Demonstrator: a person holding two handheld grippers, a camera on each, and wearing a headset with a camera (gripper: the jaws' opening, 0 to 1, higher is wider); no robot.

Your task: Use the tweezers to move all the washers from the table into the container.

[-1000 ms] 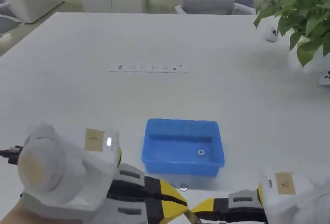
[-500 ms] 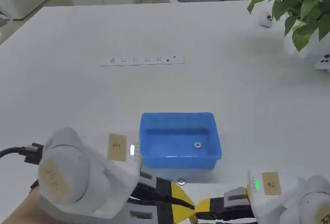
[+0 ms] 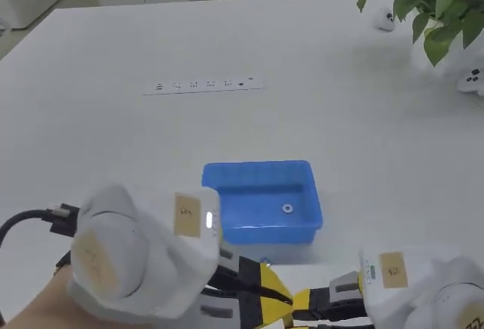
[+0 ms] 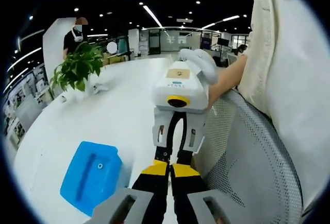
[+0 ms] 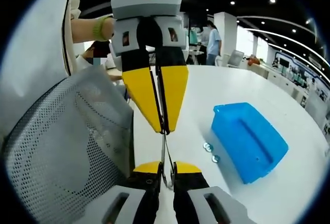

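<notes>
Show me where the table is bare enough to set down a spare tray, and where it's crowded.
Bare: the stretch between the power strip and the blue container; also right of the container, toward the plant. Crowded: the near edge, where the left gripper and right gripper meet on the tweezers beside loose washers.

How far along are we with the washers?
Done: one washer lies in the blue container. In hand: the tweezers are held between the left gripper and the right gripper, both shut on them. Left: at least two loose washers on the table beside the container.
</notes>
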